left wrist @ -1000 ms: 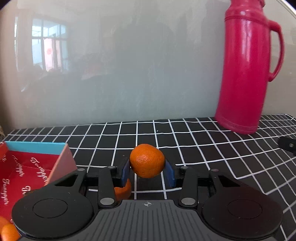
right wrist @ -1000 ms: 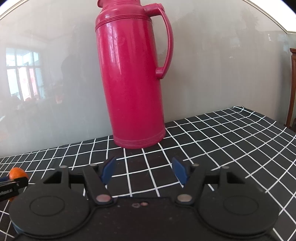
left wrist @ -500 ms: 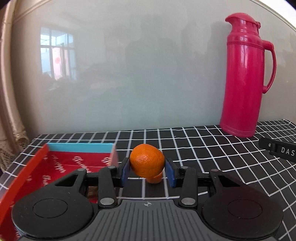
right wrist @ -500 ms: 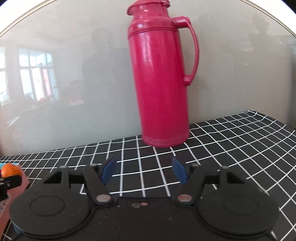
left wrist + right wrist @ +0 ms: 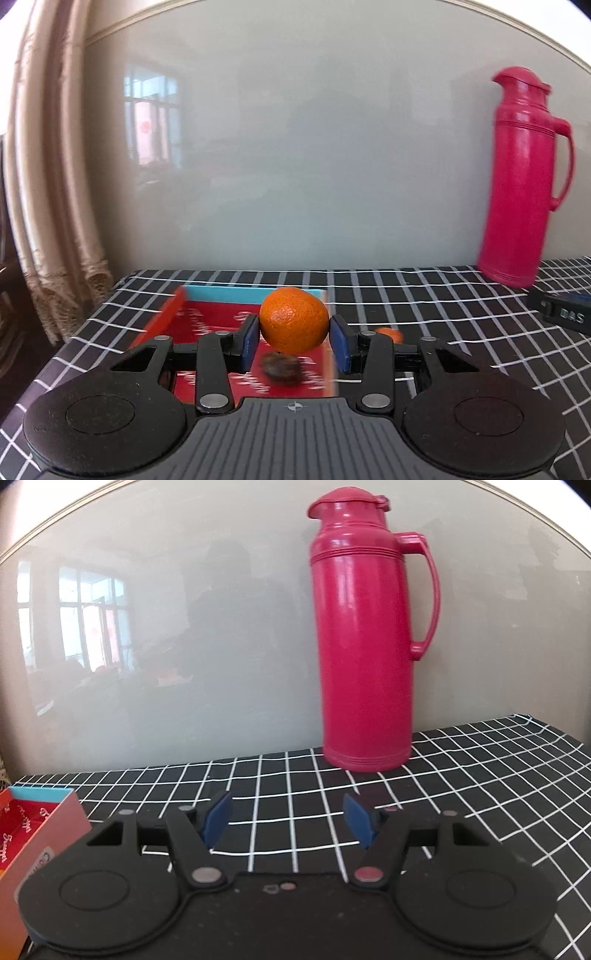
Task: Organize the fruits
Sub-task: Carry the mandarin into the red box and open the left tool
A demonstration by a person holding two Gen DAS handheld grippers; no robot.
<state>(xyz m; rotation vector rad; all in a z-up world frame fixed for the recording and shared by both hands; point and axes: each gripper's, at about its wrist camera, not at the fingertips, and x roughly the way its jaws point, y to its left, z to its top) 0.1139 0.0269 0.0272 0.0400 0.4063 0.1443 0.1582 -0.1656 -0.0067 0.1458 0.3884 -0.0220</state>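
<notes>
Tangerine (image 5: 294,319) clamped between the blue pads (image 5: 249,342) of the left gripper (image 5: 294,341), carried clear of the surface — hanging above the red box (image 5: 207,321), toward that box's right wall. Squat shape, broad axis running pad to pad, so no roll expected on letting go. Directly beneath and slightly nearer the camera, a dark brown fruit (image 5: 281,366) already on the box floor; probably best to drop slightly beyond it rather than on top. Box straight ahead of and below the left gripper, long side running away toward the wall with the pale blue rim at the far end. Second orange fruit (image 5: 390,333) loose on the checked cloth (image 5: 443,302), just outside the box to the right.

Right gripper (image 5: 287,821) spread and empty, pointed toward the pink flask (image 5: 364,635); box only at its far left edge — left hand plainly the nearer one for the drop.
</notes>
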